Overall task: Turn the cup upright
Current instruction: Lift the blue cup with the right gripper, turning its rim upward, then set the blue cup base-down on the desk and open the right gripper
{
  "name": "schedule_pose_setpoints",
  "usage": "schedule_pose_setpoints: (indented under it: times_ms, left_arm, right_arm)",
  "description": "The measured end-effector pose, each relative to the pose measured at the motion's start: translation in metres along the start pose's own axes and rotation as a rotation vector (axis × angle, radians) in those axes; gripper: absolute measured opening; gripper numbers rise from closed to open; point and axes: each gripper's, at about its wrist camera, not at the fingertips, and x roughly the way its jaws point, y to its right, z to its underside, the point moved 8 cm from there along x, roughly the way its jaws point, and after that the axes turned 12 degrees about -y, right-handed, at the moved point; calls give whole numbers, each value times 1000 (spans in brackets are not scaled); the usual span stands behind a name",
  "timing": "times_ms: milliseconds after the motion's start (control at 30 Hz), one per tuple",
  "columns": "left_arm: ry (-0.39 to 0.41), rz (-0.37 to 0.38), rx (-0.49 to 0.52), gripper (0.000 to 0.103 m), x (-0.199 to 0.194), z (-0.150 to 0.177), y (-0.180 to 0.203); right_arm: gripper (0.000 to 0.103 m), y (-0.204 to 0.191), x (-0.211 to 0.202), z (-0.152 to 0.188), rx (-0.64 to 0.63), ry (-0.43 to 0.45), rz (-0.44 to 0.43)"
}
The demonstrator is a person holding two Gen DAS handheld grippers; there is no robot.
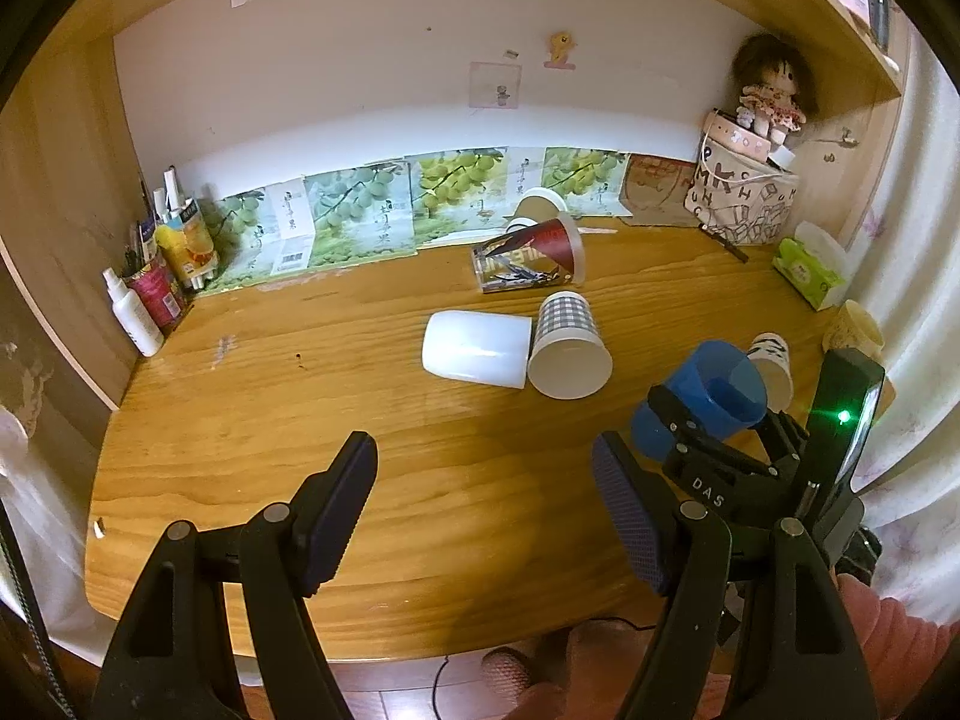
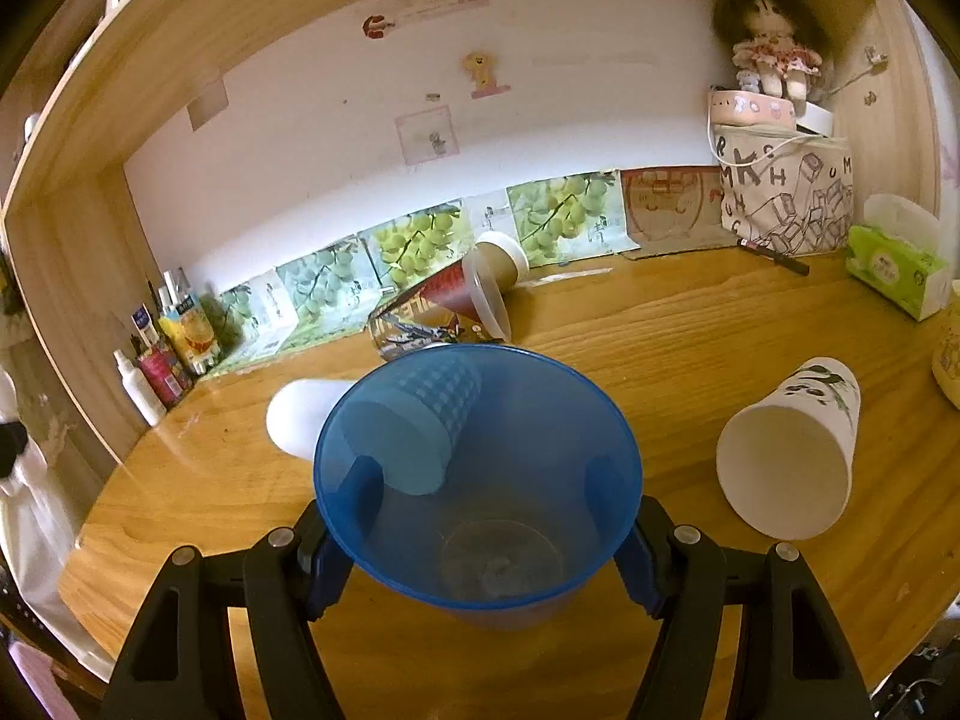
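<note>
The right tongs [image 2: 483, 516] grip a translucent blue cup [image 2: 480, 474] by its sides, mouth facing the far wall, held at the near right of the wooden bench [image 2: 660, 324]. The left tongs [image 1: 486, 516] hang spread wide and hold nothing, over the near middle of the bench. At mid-bench a white cup [image 1: 474, 354] and a checked paper cup [image 1: 567, 348] lie on their sides, touching. A leaf-print paper cup [image 2: 792, 450] lies on its side just right of the blue cup.
</note>
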Motion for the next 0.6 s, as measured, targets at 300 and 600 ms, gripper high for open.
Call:
schedule_pose_setpoints:
  times_ms: [300,600]
  left_arm:
    - [-24,-14,19,77,4,7,4]
    - [-44,14,23,77,6,15,13]
  right_arm:
    - [72,-4,5,18,-53,10,38]
    - [73,-16,5,23,-148,-11,54]
